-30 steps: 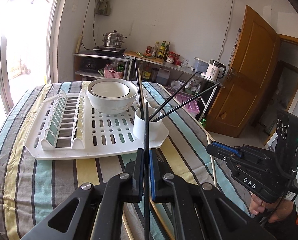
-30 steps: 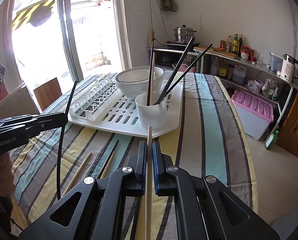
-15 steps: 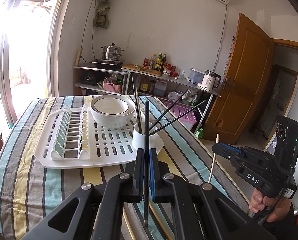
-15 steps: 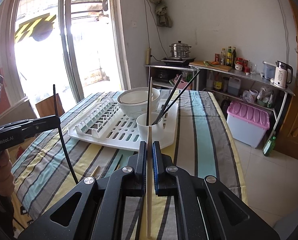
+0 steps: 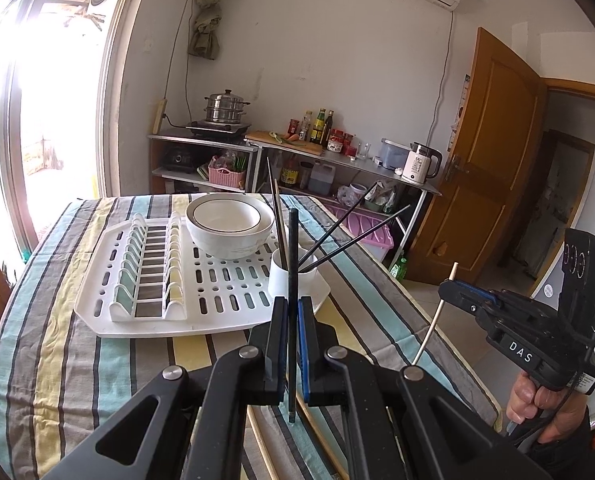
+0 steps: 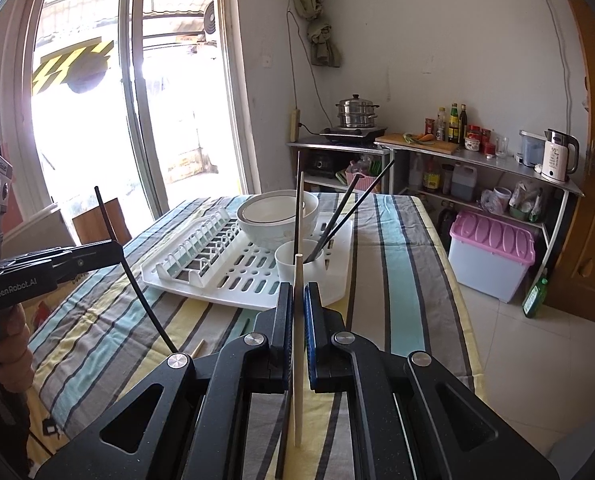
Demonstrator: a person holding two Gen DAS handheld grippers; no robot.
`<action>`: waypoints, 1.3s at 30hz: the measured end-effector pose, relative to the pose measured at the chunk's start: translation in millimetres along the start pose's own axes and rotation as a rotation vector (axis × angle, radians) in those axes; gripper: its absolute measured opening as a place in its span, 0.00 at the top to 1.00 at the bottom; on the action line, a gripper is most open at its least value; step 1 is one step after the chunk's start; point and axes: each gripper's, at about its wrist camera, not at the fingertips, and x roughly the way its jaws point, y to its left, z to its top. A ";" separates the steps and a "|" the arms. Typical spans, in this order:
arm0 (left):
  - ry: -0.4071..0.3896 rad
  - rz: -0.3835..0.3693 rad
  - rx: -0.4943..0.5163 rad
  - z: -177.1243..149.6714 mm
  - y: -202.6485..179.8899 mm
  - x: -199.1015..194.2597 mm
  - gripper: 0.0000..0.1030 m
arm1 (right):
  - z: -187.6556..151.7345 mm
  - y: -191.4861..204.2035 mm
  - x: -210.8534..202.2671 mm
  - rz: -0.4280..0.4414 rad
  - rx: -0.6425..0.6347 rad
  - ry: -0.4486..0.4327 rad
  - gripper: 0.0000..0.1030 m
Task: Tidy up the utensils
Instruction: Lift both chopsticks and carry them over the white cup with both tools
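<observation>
Both pairs of jaws stayed clamped, the left gripper [image 5: 292,312] on a black chopstick [image 5: 293,264] and the right gripper [image 6: 298,300] on a pale wooden chopstick [image 6: 297,360], each lifted higher off the striped tablecloth [image 5: 57,344] than a second earlier, short of the white cup [image 5: 293,278] on the drying rack [image 5: 217,300].

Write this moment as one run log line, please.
left tool: shut on black chopstick | right tool: shut on pale chopstick | white cup: holds chopsticks, on drying rack

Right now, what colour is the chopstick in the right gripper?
Pale wood. The chopstick is clamped in the right gripper, clearest in the right wrist view.
</observation>
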 end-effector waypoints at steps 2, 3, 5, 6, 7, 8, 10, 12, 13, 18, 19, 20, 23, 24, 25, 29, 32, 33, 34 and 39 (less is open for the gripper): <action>-0.001 0.002 0.002 1.3 0.4 0.0 0.96 | 1.5 0.8 -1.4 0.001 0.000 -0.006 0.95; -0.001 0.002 0.003 1.9 1.2 0.4 0.96 | 2.2 0.8 -2.3 0.002 0.000 -0.009 0.95; -0.002 0.004 0.007 3.9 1.5 0.7 0.96 | 4.3 1.2 -3.0 0.003 0.000 -0.014 0.95; -0.002 0.005 0.011 5.1 1.6 1.1 0.96 | 5.3 1.9 -2.8 0.005 -0.001 -0.016 0.95; -0.001 0.007 0.015 6.5 1.4 2.3 0.96 | 7.0 2.3 -1.8 0.007 -0.001 -0.017 0.95; 0.000 0.009 0.019 8.4 1.6 3.4 0.96 | 8.4 2.7 -1.0 0.009 -0.001 -0.019 0.95; 0.001 0.013 0.027 12.6 1.7 6.3 0.96 | 11.6 3.3 0.9 0.013 0.000 -0.023 0.95; 0.002 0.016 0.034 18.5 3.0 10.1 0.96 | 15.1 3.7 4.3 0.021 -0.002 -0.024 0.95; 0.002 0.017 0.037 21.2 3.7 11.8 0.96 | 16.8 4.0 6.4 0.026 -0.002 -0.024 0.95; 0.002 0.020 0.046 35.5 5.1 20.7 0.96 | 26.3 2.8 19.1 0.044 0.001 -0.021 0.95; 0.001 0.021 0.049 38.8 5.1 22.7 0.96 | 29.1 2.2 21.8 0.048 0.004 -0.021 0.95; 0.001 0.022 0.053 42.2 4.8 24.8 0.96 | 31.8 1.4 24.3 0.052 0.009 -0.021 0.95; -0.004 0.020 0.060 55.0 4.1 30.6 0.96 | 42.9 -0.4 31.3 0.062 0.014 -0.031 0.95; -0.004 0.018 0.062 59.8 4.2 32.8 0.96 | 46.8 -0.5 32.9 0.062 0.012 -0.036 0.95; -0.006 0.017 0.063 64.1 3.9 34.4 0.96 | 50.8 -0.4 34.7 0.062 0.011 -0.041 0.95; -0.016 0.012 0.076 83.7 2.9 42.2 0.96 | 66.9 2.0 42.4 0.065 -0.001 -0.066 0.95; -0.023 0.008 0.080 96.3 1.1 47.3 0.96 | 77.2 2.9 48.0 0.072 -0.003 -0.081 0.95; -0.026 0.007 0.082 99.9 0.4 48.7 0.96 | 80.6 3.5 49.9 0.074 -0.006 -0.086 0.95; -0.028 0.005 0.085 103.8 -0.5 50.6 0.96 | 83.9 4.2 52.2 0.076 -0.009 -0.090 0.95; -0.037 -0.003 0.094 122.9 -3.9 60.7 0.96 | 97.2 2.0 63.0 0.086 -0.001 -0.108 0.95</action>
